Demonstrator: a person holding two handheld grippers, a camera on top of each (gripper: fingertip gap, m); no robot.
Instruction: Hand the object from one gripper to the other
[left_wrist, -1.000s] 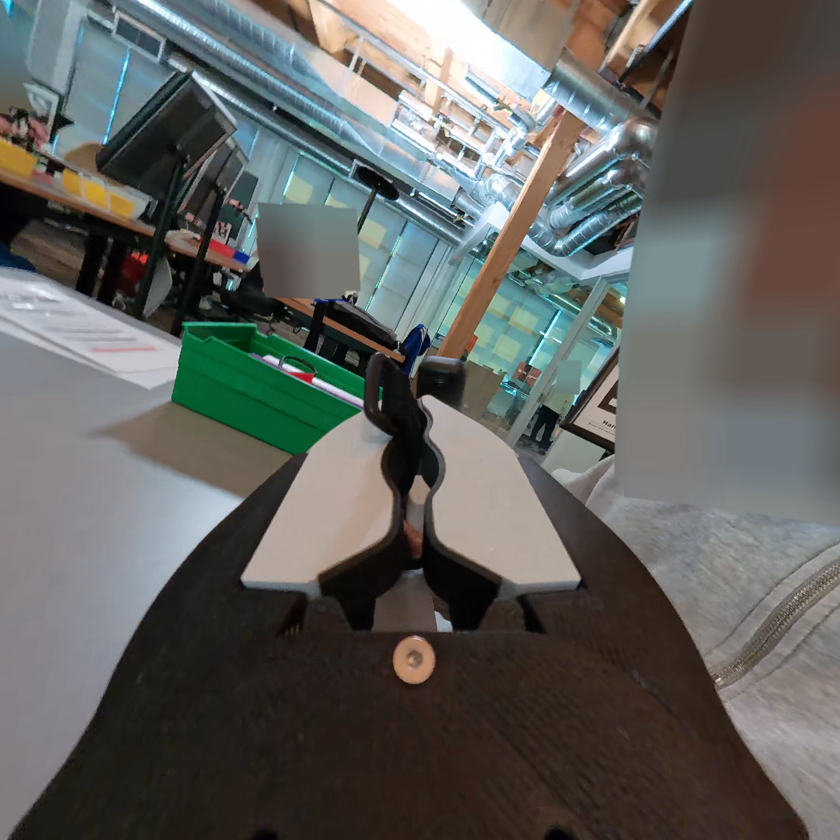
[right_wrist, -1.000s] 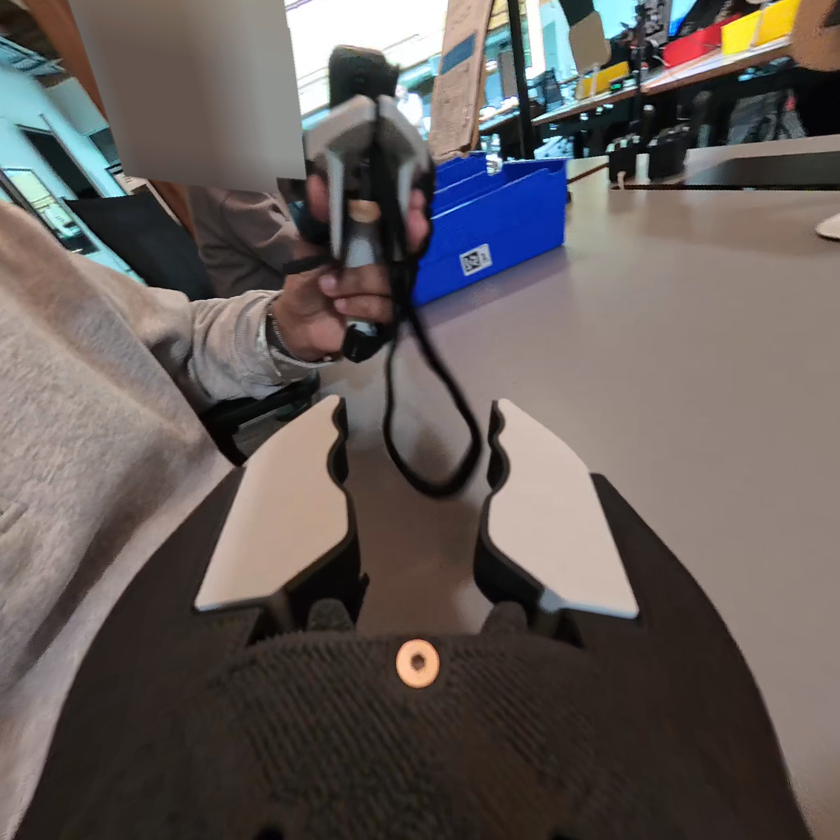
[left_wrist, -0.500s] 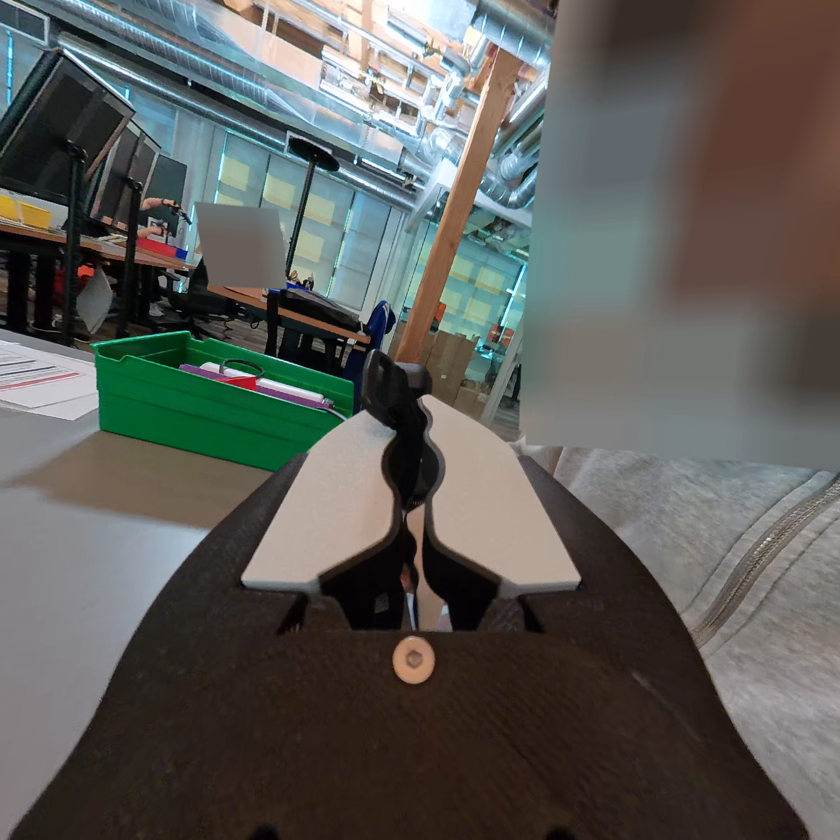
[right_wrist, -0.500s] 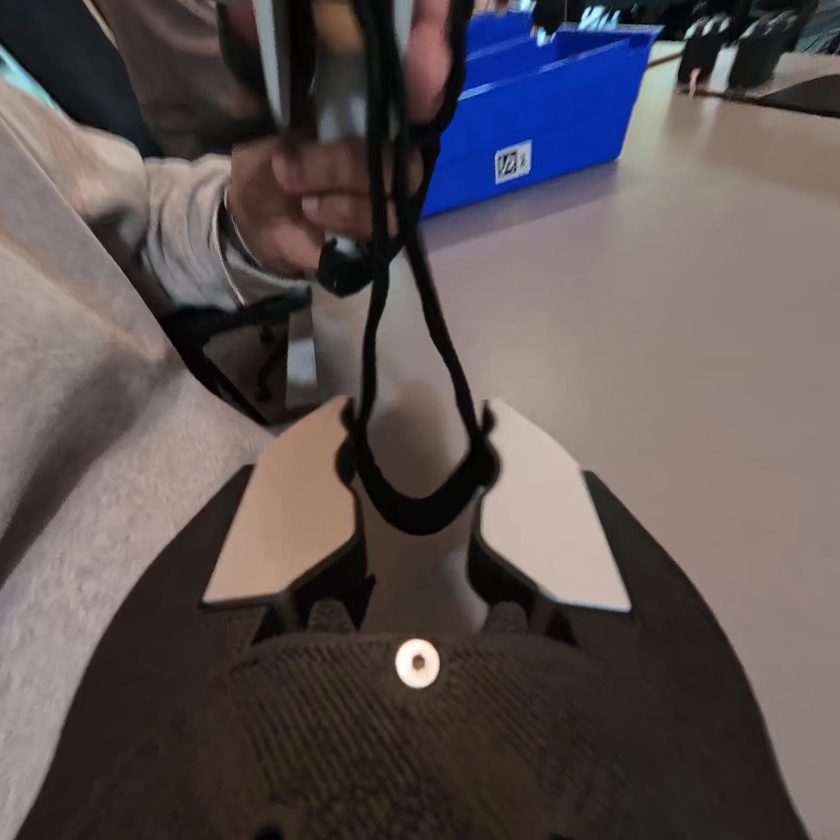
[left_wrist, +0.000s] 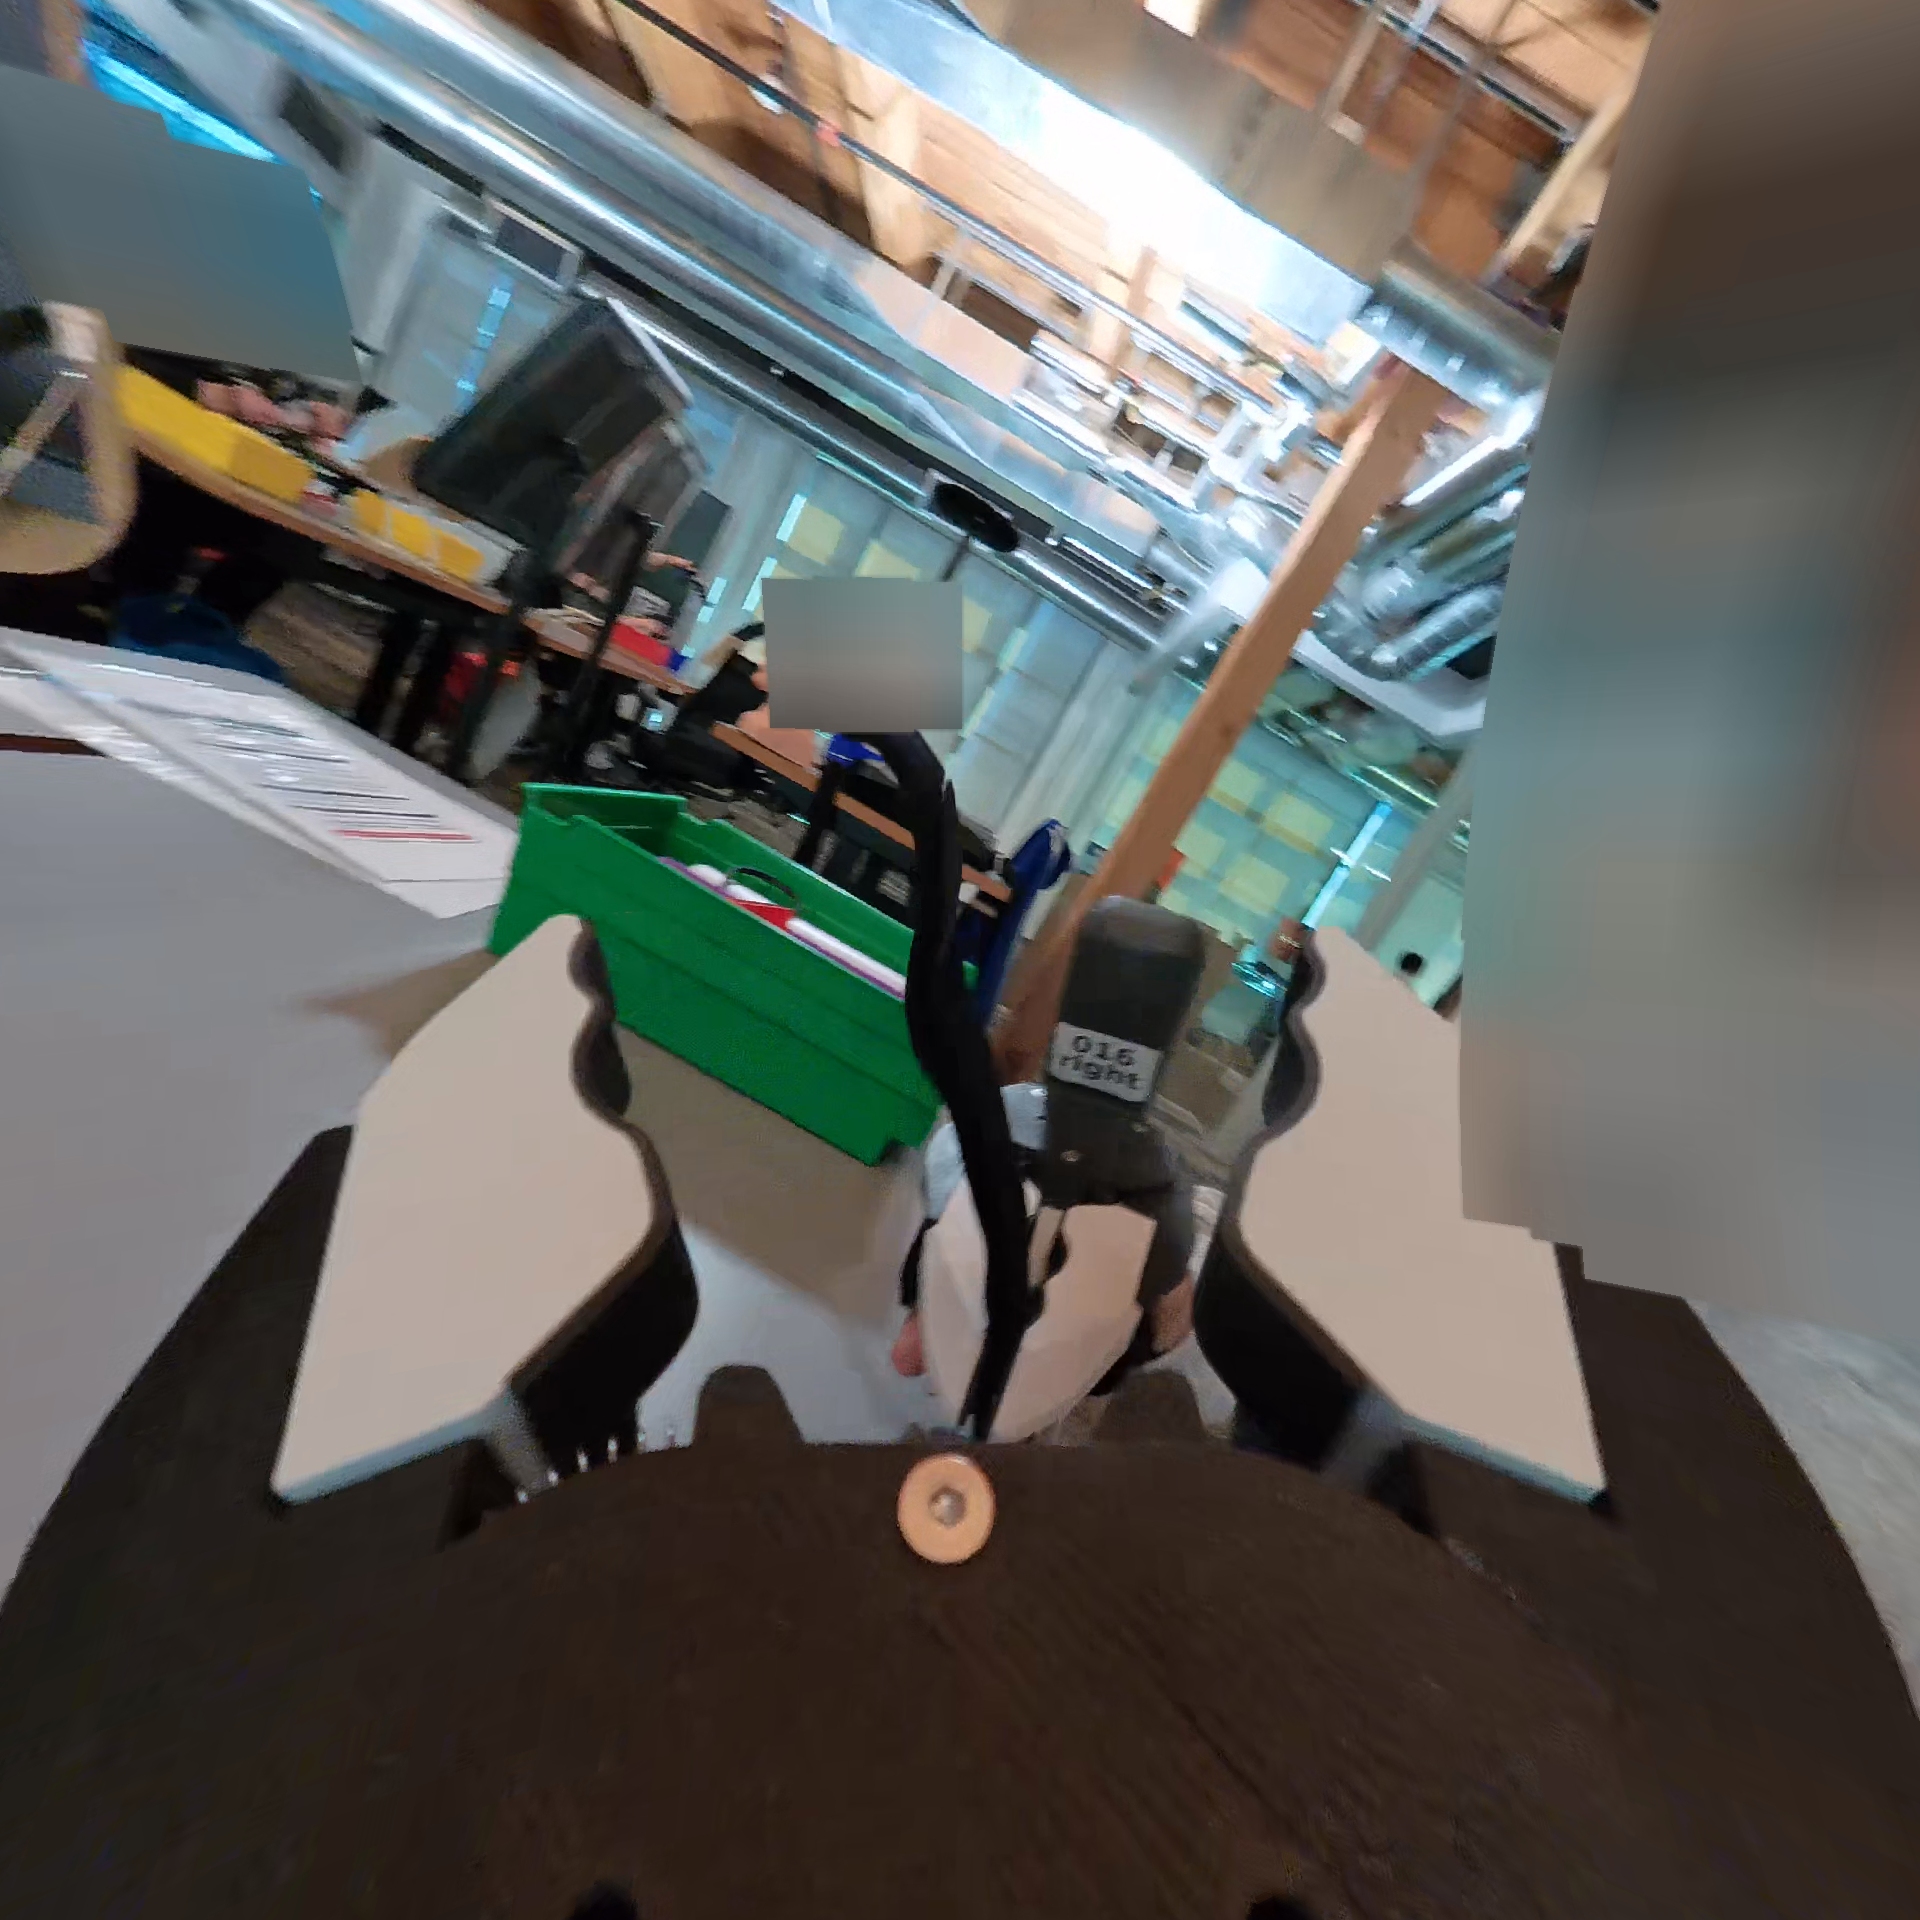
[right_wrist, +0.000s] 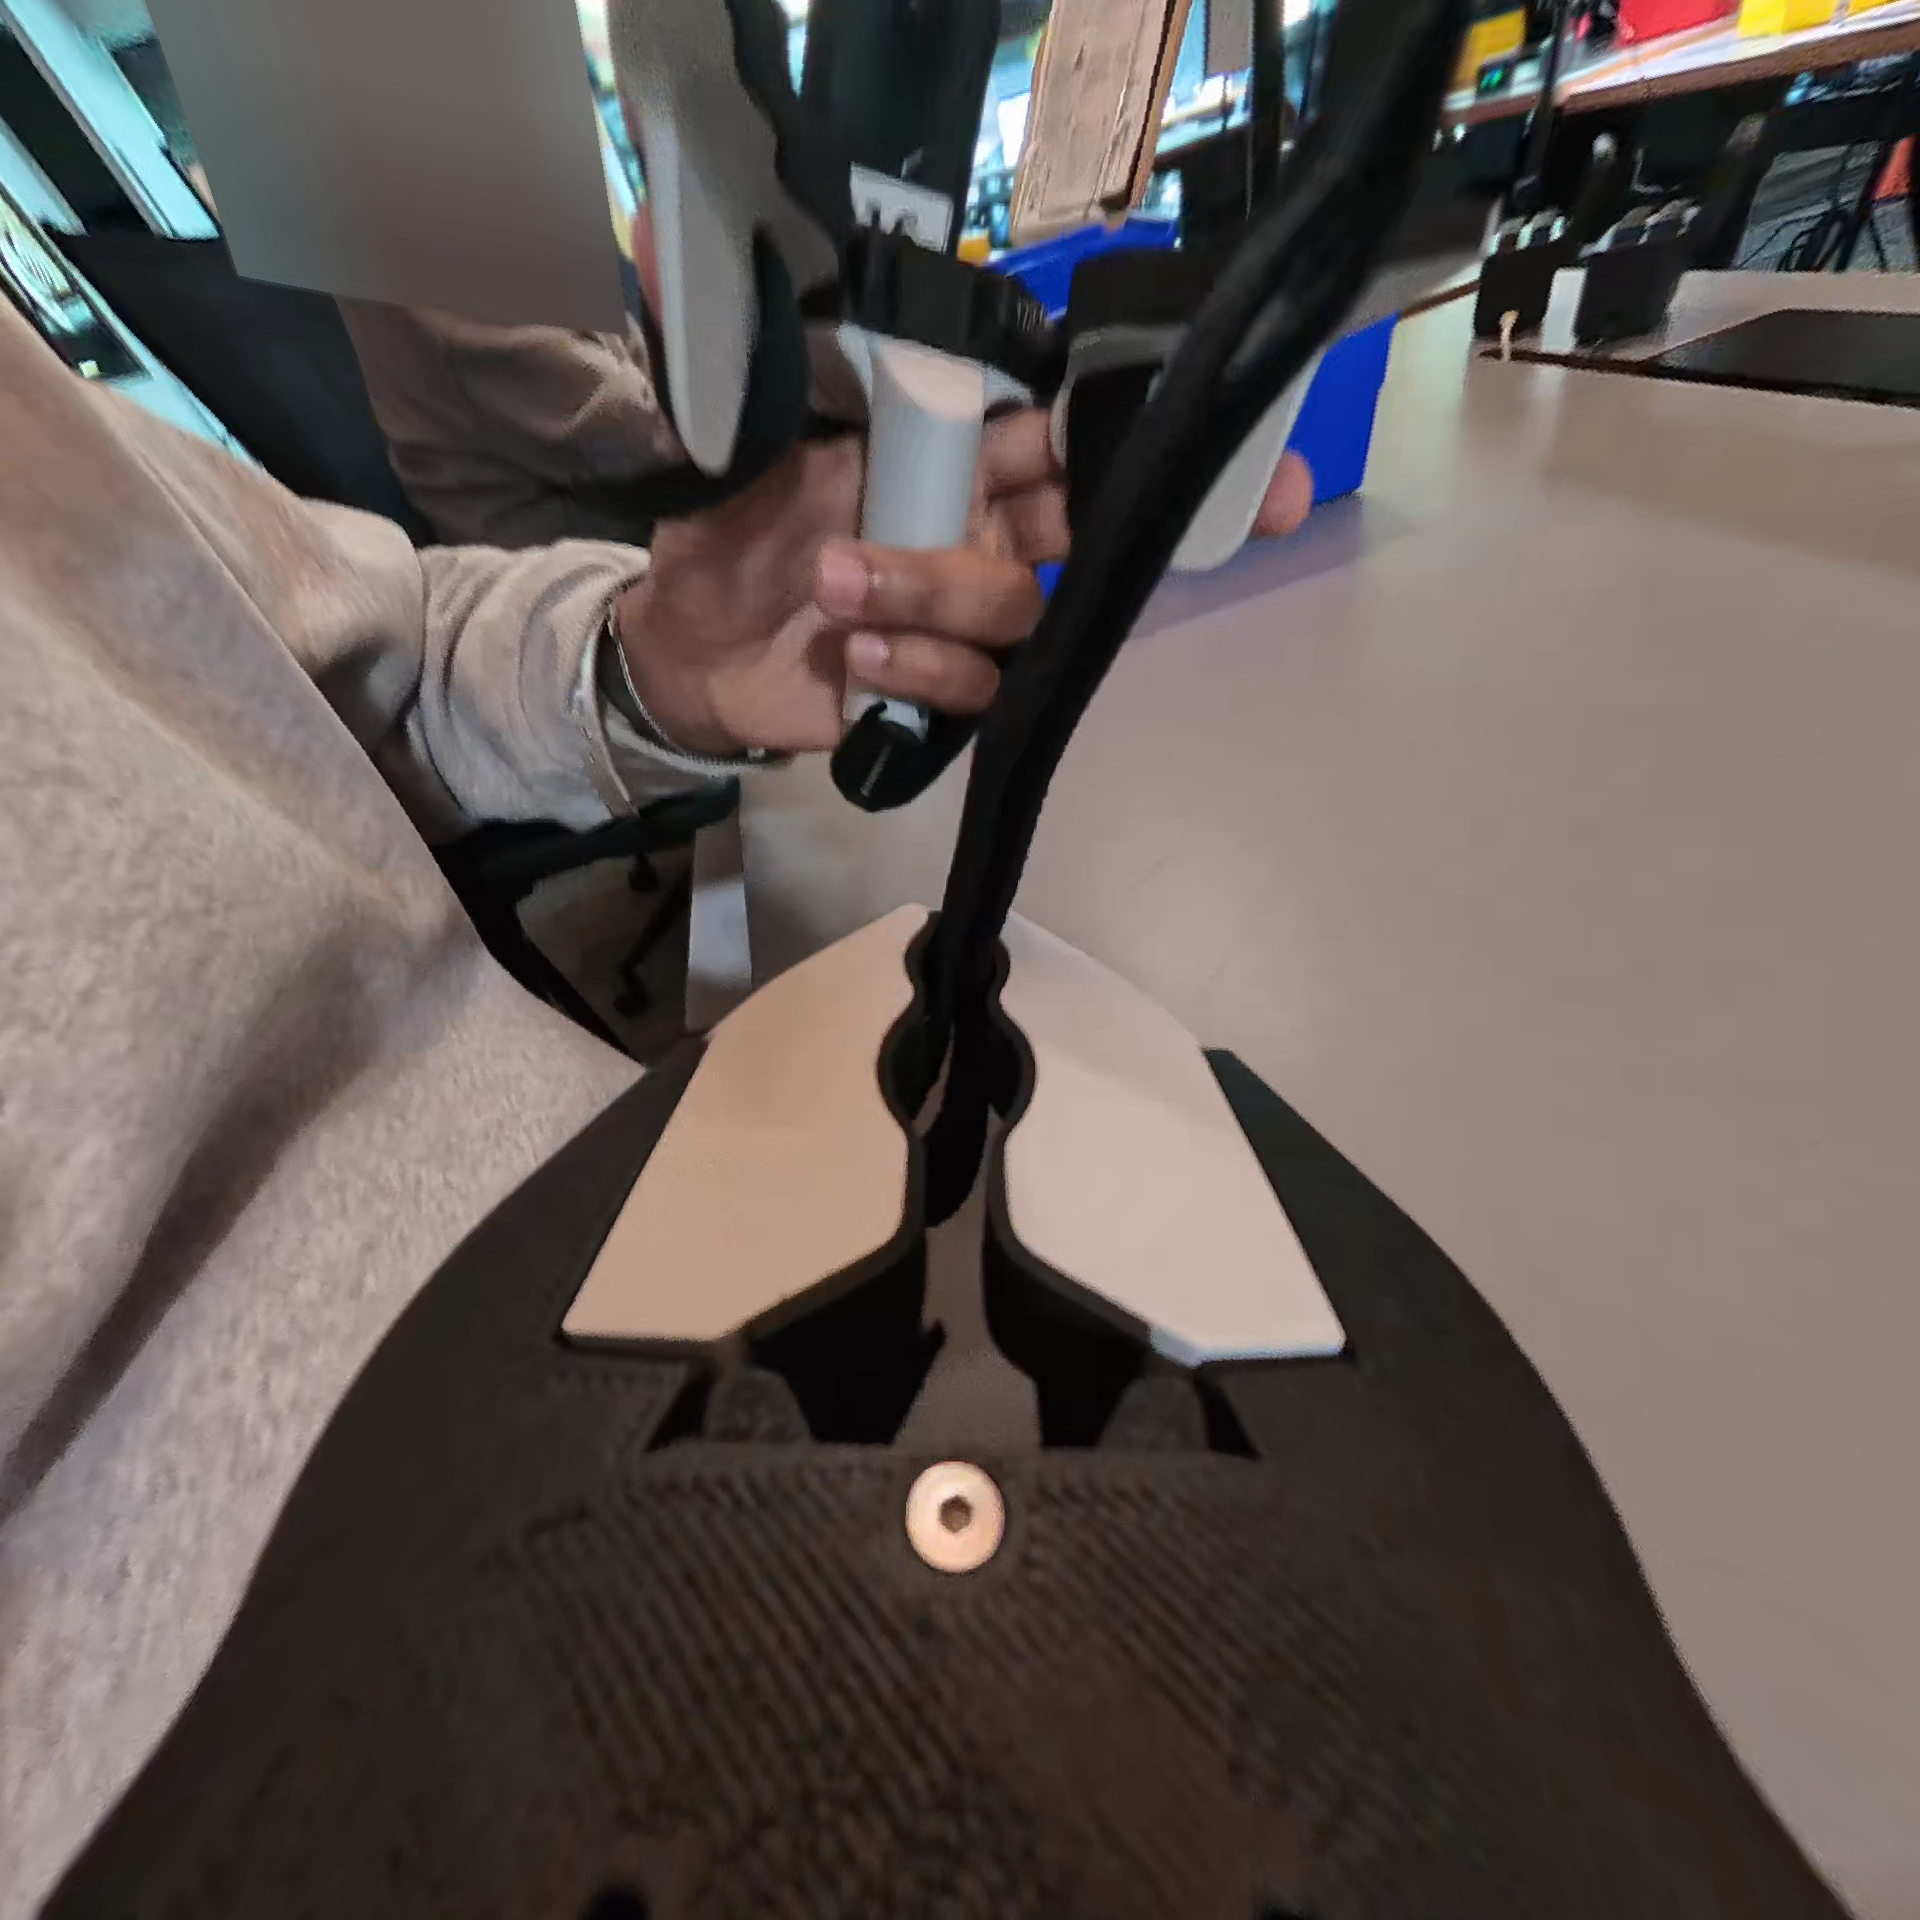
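A black cord loop (right_wrist: 1091, 582) runs up from my right gripper (right_wrist: 961, 925), which is shut on its lower end above the grey table (right_wrist: 1558, 831). My left gripper (left_wrist: 951, 940) is open wide, and the cord (left_wrist: 935, 935) stands free between its fingers, touching neither. In the left wrist view the right gripper (left_wrist: 1013, 1226) shows below, with the cord pinched between its fingers. In the right wrist view a hand (right_wrist: 790, 623) holds the left gripper overhead, with one of its light fingers (right_wrist: 701, 260) left of the cord.
A green bin (left_wrist: 727, 966) with items stands on the table behind the cord. A paper sheet (left_wrist: 260, 769) lies at far left. A blue bin (right_wrist: 1340, 405) stands behind the hand. A grey-sleeved arm (right_wrist: 208, 831) fills the left side. Left tips to right tips: about 12 cm.
My left gripper was shut on the cord and has opened wide. My right gripper was open around the hanging loop and has shut on it.
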